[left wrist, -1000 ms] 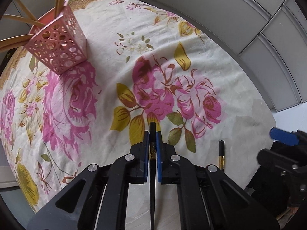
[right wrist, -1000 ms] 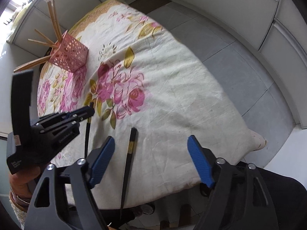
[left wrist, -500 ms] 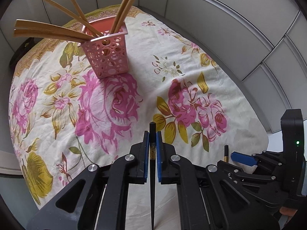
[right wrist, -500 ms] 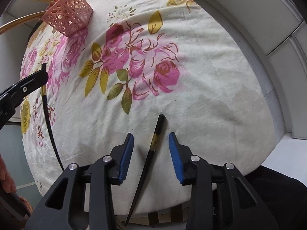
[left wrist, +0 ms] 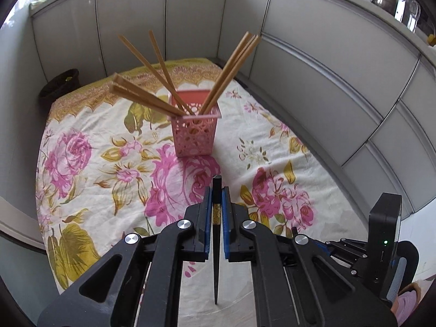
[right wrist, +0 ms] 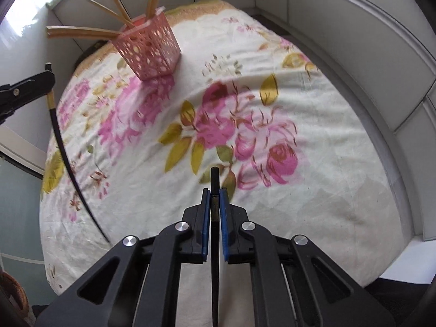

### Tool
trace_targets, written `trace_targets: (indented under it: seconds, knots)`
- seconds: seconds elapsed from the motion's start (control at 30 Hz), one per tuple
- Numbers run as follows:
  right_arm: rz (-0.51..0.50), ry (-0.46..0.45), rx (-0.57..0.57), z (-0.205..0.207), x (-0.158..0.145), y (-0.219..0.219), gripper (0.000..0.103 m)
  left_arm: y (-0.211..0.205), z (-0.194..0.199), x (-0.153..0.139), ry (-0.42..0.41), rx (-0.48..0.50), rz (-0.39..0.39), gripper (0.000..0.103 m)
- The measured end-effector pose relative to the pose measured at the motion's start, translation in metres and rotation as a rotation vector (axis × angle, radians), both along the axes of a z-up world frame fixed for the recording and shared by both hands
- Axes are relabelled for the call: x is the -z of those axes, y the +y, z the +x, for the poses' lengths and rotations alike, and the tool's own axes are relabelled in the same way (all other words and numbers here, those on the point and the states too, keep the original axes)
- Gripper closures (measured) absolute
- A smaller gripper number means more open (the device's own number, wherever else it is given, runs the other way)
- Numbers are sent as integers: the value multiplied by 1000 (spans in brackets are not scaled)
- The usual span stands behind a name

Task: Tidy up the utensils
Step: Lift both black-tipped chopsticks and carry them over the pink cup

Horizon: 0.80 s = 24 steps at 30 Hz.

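Two black chopsticks are held, one per gripper. Nearest, the left gripper [left wrist: 217, 204] has its blue pads pressed onto the left chopstick [left wrist: 216, 234] just below the gold band, blunt end forward and thin tip trailing back under the hand. The right gripper [right wrist: 215, 204] pinches the right chopstick [right wrist: 214, 245] the same way, above the flowered cloth [right wrist: 313, 190]. Farther off stands the pink holder [left wrist: 194, 133], upright near the cloth's far end with wooden chopsticks [left wrist: 231, 68] fanned out of it. To drop these in well, I would bring one stick at a time over the rim, tip it toward vertical, aim for the open gap between the wooden ones, and let go only once it is partly inside, since the light holder could tip if nudged.
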State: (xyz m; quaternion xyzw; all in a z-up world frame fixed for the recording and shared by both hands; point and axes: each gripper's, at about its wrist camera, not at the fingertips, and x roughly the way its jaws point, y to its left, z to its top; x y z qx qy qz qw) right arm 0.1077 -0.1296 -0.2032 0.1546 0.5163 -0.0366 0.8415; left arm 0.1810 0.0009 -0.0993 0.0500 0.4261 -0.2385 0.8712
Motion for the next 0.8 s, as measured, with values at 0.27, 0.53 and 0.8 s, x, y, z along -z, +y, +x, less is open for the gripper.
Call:
trace_targets:
  seconds: [0.27,0.53,0.8]
  knots:
    - [12,-277,-21,-1,-78,-12,96,11,-16,-43,-170,-57,-105,97]
    - [-1,-415,-27,-10,-117,-21,96,11,-24,-57,-227,-79,-118,97]
    - [6,-541,-52,-15,-163,-20,96,13,-28,-72,-246,-91,-111,97]
